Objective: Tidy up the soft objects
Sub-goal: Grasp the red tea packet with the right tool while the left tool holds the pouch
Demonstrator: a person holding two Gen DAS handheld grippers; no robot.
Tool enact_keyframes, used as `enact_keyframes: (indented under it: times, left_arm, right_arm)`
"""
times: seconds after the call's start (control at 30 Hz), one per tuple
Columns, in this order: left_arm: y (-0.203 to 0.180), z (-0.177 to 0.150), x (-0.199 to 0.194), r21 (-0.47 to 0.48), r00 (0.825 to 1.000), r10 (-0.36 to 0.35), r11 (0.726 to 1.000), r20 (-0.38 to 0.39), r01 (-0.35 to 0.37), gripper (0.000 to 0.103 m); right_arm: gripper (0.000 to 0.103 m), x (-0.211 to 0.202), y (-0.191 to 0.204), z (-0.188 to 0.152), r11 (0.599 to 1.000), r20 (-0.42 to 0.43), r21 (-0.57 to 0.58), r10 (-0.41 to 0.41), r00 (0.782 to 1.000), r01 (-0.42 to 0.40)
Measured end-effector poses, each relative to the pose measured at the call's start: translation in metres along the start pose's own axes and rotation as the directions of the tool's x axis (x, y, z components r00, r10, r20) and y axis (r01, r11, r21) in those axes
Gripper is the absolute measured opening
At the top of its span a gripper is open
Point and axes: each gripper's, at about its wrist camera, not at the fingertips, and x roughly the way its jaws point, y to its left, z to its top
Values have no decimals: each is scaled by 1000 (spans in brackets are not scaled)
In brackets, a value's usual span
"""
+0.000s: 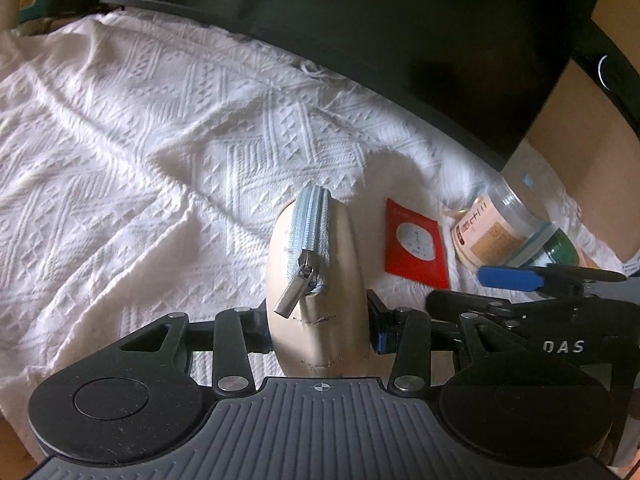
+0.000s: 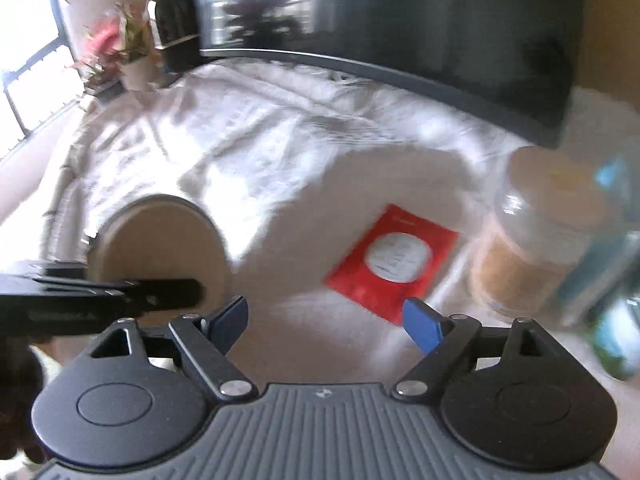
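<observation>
The beige pouch (image 1: 320,292) (light blue zipper, metal pull dangling) stands pinched between the left gripper (image 1: 320,326)'s fingers, held above the white textured cloth (image 1: 140,152). To its right, the right gripper (image 2: 326,320) hovers with blue pads (image 2: 420,322) spread and nothing between them. Just beyond lies a red card (image 1: 416,246) flat on the cloth, with a clear jar (image 1: 500,226), probably on its side, to the right. Farthest back sits a large black screen (image 1: 400,40).
</observation>
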Motion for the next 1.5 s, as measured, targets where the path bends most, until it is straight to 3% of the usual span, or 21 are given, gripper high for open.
enact_keyframes:
  times: [0.2, 0.6, 0.77, 0.97, 1.27, 1.5]
  left_arm:
    - [7, -8, -1, -22, 999, -34, 999, 5, 34, 46]
    - [12, -16, -27, 29, 1000, -21, 999, 15, 21, 45]
    - [15, -15, -32, 14, 998, -50, 999, 28, 50, 45]
    - [10, -13, -32, 26, 999, -28, 999, 32, 27, 45]
    - [14, -16, -39, 5, 1000, -8, 1000, 11, 8, 45]
    - [15, -19, -45, 7, 1000, 21, 1000, 3, -21, 45]
  right_arm:
    - [85, 7, -6, -3, 984, 20, 57, -171, 985, 170]
    - [85, 65, 11, 19, 952, 52, 81, -300, 953, 295]
    - [85, 60, 10, 3, 951, 26, 98, -297, 955, 293]
    - [85, 48, 12, -10, 954, 32, 56, -297, 954, 295]
    - [85, 47, 15, 9, 942, 106, 85, -332, 937, 324]
    - [85, 84, 11, 24, 934, 61, 79, -354, 933, 349]
